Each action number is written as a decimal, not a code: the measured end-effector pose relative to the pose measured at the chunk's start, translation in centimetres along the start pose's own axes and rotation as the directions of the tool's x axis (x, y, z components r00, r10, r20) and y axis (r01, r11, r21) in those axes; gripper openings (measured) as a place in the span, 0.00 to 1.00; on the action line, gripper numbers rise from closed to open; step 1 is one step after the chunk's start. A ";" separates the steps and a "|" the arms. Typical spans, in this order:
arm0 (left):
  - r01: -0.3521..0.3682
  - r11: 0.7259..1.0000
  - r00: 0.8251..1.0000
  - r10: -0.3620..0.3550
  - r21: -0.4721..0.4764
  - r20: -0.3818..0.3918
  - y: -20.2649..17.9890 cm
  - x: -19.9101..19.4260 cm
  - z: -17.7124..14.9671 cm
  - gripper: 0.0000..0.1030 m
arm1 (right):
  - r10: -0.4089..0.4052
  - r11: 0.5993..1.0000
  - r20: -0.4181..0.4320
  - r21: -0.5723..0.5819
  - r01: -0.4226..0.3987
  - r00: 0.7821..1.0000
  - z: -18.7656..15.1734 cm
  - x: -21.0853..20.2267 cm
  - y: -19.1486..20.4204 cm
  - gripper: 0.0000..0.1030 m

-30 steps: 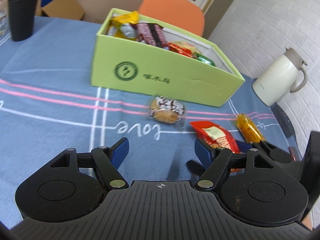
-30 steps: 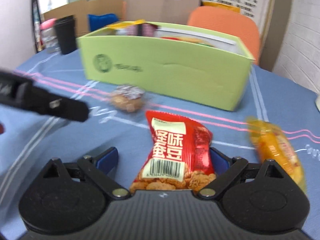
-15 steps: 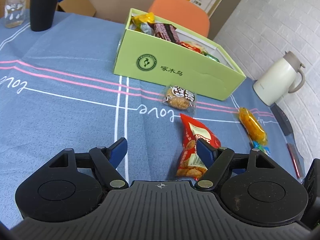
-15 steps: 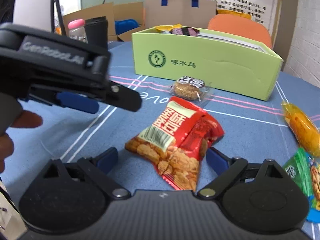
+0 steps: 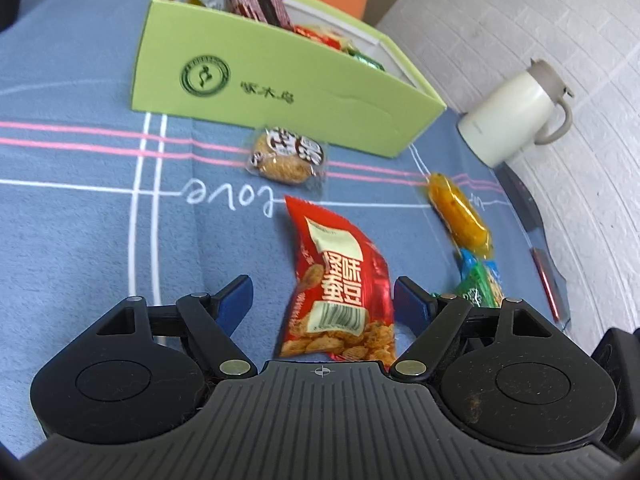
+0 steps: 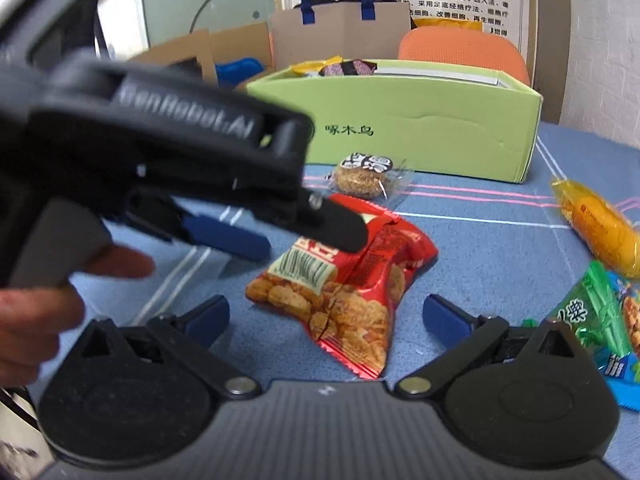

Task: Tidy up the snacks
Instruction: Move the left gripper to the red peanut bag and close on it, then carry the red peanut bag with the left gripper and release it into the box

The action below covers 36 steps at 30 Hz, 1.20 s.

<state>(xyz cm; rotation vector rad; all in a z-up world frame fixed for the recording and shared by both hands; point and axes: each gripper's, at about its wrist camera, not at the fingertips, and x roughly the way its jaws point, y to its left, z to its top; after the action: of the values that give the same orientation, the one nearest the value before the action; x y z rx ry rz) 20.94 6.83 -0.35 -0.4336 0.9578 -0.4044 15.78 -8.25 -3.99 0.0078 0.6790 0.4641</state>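
"love" on tablecloth [image 5: 80,216]; "怪味蚕豆" on red packet [image 5: 340,280]; "GenRobot.AI" on left tool [image 6: 280,232].

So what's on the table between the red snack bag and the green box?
A round cookie in a clear wrapper lies between the red snack bag and the green box; both wrist views show it.
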 end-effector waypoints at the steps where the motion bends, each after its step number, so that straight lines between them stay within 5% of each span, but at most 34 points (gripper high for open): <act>1: 0.011 1.000 1.000 -0.011 0.001 -0.001 -0.1 0.0 -0.1 0.62 | 0.020 0.999 0.011 0.028 -0.020 1.000 0.0 -0.2 -0.5 0.99; 12: 0.099 0.993 0.995 -0.099 0.066 0.001 -2.2 -1.5 -1.1 0.66 | 0.051 0.997 -0.009 0.053 -0.051 0.999 0.5 -1.4 -1.8 0.99; 16: -0.012 0.998 1.000 0.011 0.054 0.009 -1.7 -0.7 0.4 0.66 | 0.017 1.000 -0.010 0.018 -0.016 1.000 0.9 -1.0 -1.7 0.99; 23: -0.002 0.998 1.000 0.003 0.063 -0.017 -1.8 1.1 1.2 0.65 | 0.024 1.000 -0.037 0.001 -0.024 0.999 0.9 0.1 -1.3 0.99; 25: 0.004 0.997 0.999 -0.001 0.075 -0.039 -1.7 1.7 0.8 0.56 | 0.004 0.999 -0.037 -0.036 -0.006 0.999 0.7 0.4 -0.9 0.99; 27: 0.008 0.995 0.999 -0.005 0.097 -0.034 -1.7 1.9 0.3 0.32 | -0.005 0.997 -0.035 -0.079 0.002 0.999 0.5 0.5 -0.3 0.98; 29: 0.030 0.997 0.999 -0.027 0.076 -0.043 -1.5 1.7 0.1 0.22 | -0.013 0.994 -0.016 -0.112 0.011 1.000 0.5 0.2 0.4 0.83; 36: 0.080 0.996 0.996 -0.082 0.044 0.037 -2.7 -1.5 1.4 0.20 | -0.014 0.987 0.083 -0.159 0.027 0.996 2.6 -2.8 1.1 0.78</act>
<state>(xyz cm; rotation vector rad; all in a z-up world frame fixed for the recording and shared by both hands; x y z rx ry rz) 20.99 5.63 2.82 -0.4410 0.8950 -0.4872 15.01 -8.02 -0.05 -0.1307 0.5595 0.4949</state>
